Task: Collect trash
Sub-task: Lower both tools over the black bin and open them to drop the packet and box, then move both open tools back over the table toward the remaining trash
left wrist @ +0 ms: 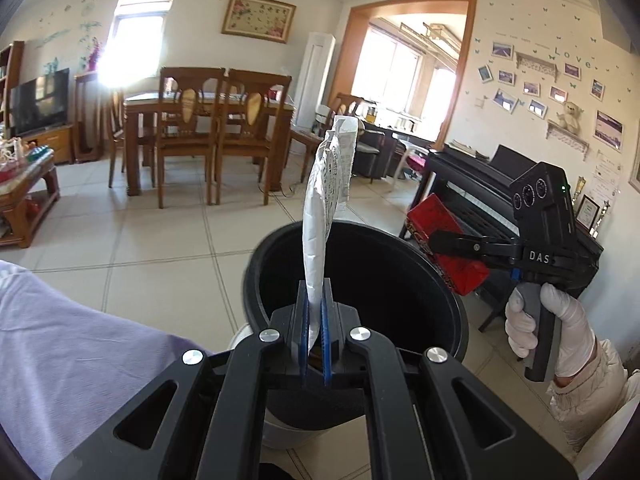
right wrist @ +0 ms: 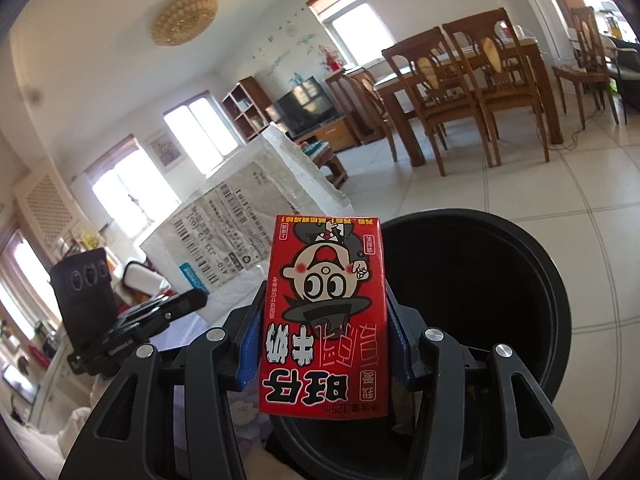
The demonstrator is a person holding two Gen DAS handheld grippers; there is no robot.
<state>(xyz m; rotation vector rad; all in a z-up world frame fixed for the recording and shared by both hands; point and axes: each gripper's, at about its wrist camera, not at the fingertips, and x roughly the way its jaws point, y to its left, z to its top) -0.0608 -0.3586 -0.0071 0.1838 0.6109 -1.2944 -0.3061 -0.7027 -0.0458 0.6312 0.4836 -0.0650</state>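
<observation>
A black trash bin (left wrist: 360,280) stands open on the pale tiled floor (left wrist: 160,248), and both pieces of trash hang over or beside its mouth. The white mailing bag (left wrist: 326,196), printed with barcodes and small text, is pinched flat between the blue pads of the left gripper (left wrist: 316,320), whose jaws are drawn almost together on its lower edge; the bag stands up edge-on above the bin's near rim. In the right wrist view the same bag (right wrist: 236,224) shows its broad labelled face to the left of the bin (right wrist: 500,292). The red milk carton (right wrist: 326,312), with a cartoon face and its print upside down, is clamped across its narrow sides by the right gripper (right wrist: 324,344), jaws standing at a middling width around it. From the left wrist view the carton (left wrist: 444,244) sits just at the bin's right rim, the right gripper (left wrist: 444,240) gripped by a hand (left wrist: 548,328) in a white glove. A lilac cloth (left wrist: 72,328) fills the lower left. Farther back are a wooden dining table (left wrist: 204,104) with chairs, a television (left wrist: 40,98) and a black piano (left wrist: 480,184).
</observation>
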